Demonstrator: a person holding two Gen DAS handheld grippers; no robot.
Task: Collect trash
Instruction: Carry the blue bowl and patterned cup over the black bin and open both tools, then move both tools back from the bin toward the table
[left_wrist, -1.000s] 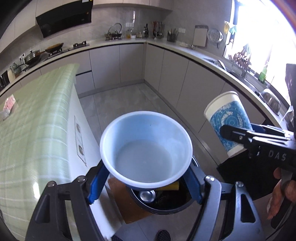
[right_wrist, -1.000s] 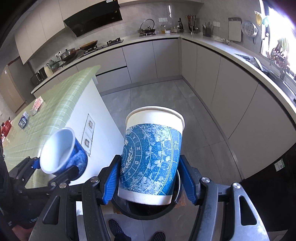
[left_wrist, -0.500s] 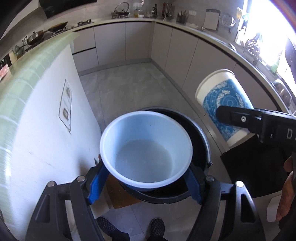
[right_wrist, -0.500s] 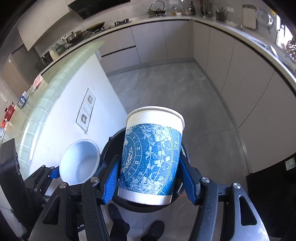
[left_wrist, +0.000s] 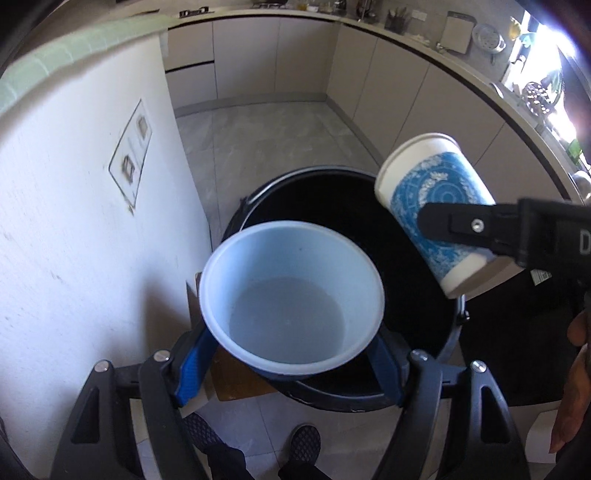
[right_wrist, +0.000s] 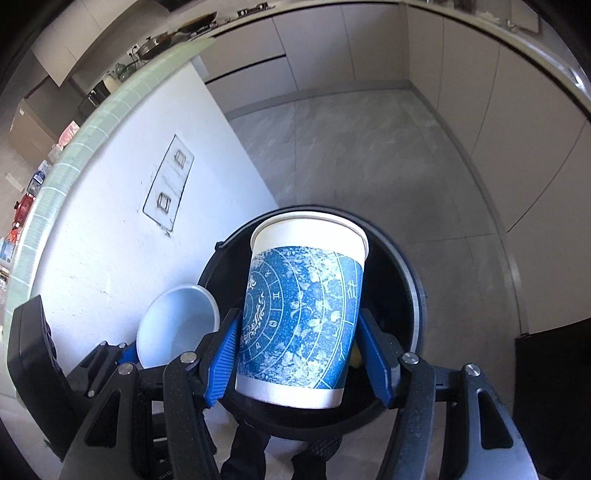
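Observation:
My left gripper (left_wrist: 288, 363) is shut on a white paper bowl (left_wrist: 291, 299), empty, held over the near rim of a black round trash bin (left_wrist: 332, 206). My right gripper (right_wrist: 301, 354) is shut on a tall blue-patterned paper cup (right_wrist: 301, 321), tilted forward over the same bin (right_wrist: 410, 291). In the left wrist view the cup (left_wrist: 432, 195) hangs over the bin's right side. In the right wrist view the bowl (right_wrist: 177, 325) sits at the bin's left edge.
A white island wall (left_wrist: 92, 221) with a socket panel (left_wrist: 131, 147) stands just left of the bin. Beige cabinets (left_wrist: 406, 92) run along the back and right. The person's shoes (left_wrist: 303, 443) are on the grey tile floor (left_wrist: 277, 140) below the grippers.
Both grippers have dropped from counter height down to just over the bin, each still holding its item. The cup has tilted further forward.

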